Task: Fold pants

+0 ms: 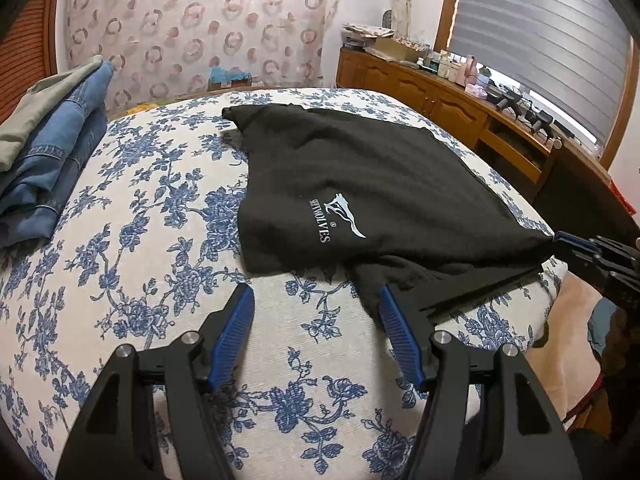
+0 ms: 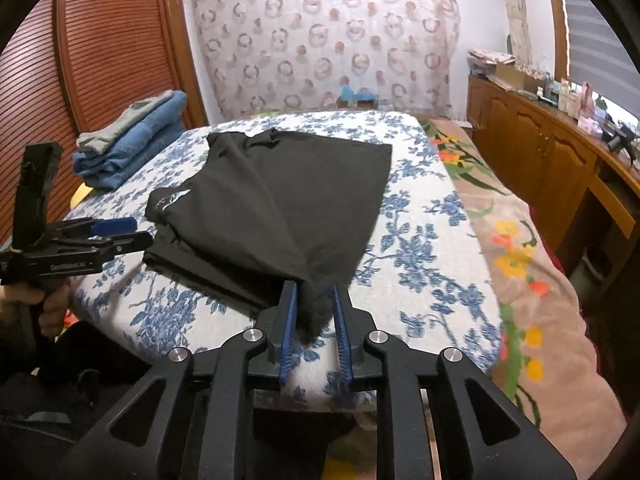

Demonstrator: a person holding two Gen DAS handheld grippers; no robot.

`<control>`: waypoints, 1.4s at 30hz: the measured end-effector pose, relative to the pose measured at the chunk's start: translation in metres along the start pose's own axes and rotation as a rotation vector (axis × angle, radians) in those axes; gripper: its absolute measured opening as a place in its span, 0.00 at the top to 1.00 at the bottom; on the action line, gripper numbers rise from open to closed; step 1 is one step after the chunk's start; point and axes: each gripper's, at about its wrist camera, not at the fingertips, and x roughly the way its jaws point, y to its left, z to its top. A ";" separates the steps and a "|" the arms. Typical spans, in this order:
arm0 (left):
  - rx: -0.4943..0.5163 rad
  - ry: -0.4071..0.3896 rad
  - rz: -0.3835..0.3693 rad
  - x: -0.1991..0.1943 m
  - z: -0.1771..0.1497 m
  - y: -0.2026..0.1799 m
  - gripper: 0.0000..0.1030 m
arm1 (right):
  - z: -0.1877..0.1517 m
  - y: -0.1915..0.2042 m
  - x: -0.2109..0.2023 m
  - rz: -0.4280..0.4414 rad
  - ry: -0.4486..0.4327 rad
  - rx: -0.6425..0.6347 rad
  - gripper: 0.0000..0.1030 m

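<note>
Black pants (image 2: 280, 200): laid mid-bed (image 2: 420, 280), partly folded. Right gripper (image 2: 314, 308): jaws clamped on near corner, fold apparently in hand. Left gripper (image 1: 316, 332): jaws apart, empty; a grip on the near edge was judged necessary.

The left claw (image 1: 316, 304) hovers low over the bed's near edge, jaws spread wide and holding nothing. The right claw (image 2: 314, 292) sits at the near edge, jaws pinched on a corner of the pants (image 2: 288, 184).
</note>
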 end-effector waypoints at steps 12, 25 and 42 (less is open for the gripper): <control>-0.028 -0.073 0.071 -0.025 0.006 0.028 0.38 | 0.033 0.010 0.004 0.028 -0.060 -0.044 0.69; -0.078 -0.113 0.167 -0.044 -0.001 0.071 0.38 | 0.080 0.079 0.072 0.212 -0.016 -0.131 0.61; -0.088 -0.136 0.223 -0.055 -0.005 0.087 0.38 | 0.094 0.148 0.126 0.277 0.100 -0.310 0.55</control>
